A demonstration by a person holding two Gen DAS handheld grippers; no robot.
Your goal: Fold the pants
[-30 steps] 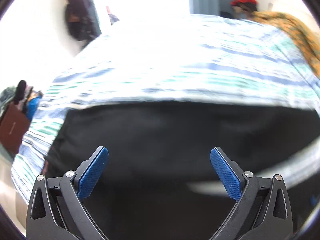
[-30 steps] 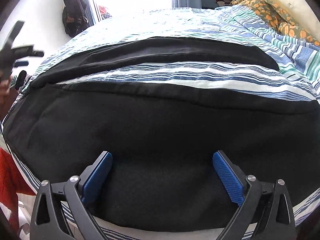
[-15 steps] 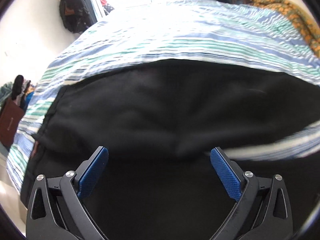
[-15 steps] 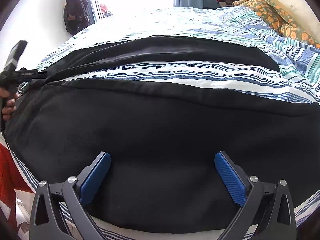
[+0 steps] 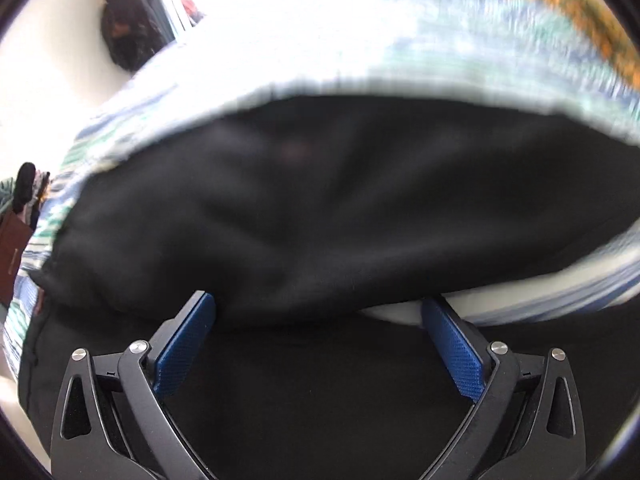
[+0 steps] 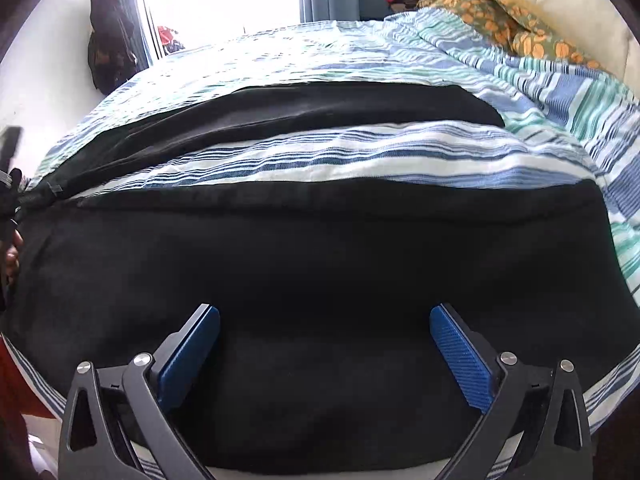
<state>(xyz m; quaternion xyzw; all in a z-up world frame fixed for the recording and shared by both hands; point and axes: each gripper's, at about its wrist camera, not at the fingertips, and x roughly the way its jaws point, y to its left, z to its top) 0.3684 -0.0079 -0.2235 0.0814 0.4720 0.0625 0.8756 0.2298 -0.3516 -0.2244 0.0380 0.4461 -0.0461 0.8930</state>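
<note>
The black pants [image 6: 320, 264] lie spread across a striped bedsheet [image 6: 320, 156], with their two legs running left to right and a band of sheet showing between them; the far leg [image 6: 280, 108] is narrower in view than the near one.

The right gripper [image 6: 325, 344] hangs over the near leg with its jaws wide apart, nothing between the blue pads [image 6: 460, 344], which sit just above the cloth.

The left gripper [image 5: 316, 340] is also spread wide and holds nothing. Its view is blurred, but a fold of black cloth [image 5: 320, 208] fills the space just beyond its pads [image 5: 182, 346], with a strip of sheet near the right pad. Whether the pads touch the cloth cannot be told.

An orange patterned blanket [image 6: 516, 28] lies bunched at the far right of the bed.
</note>
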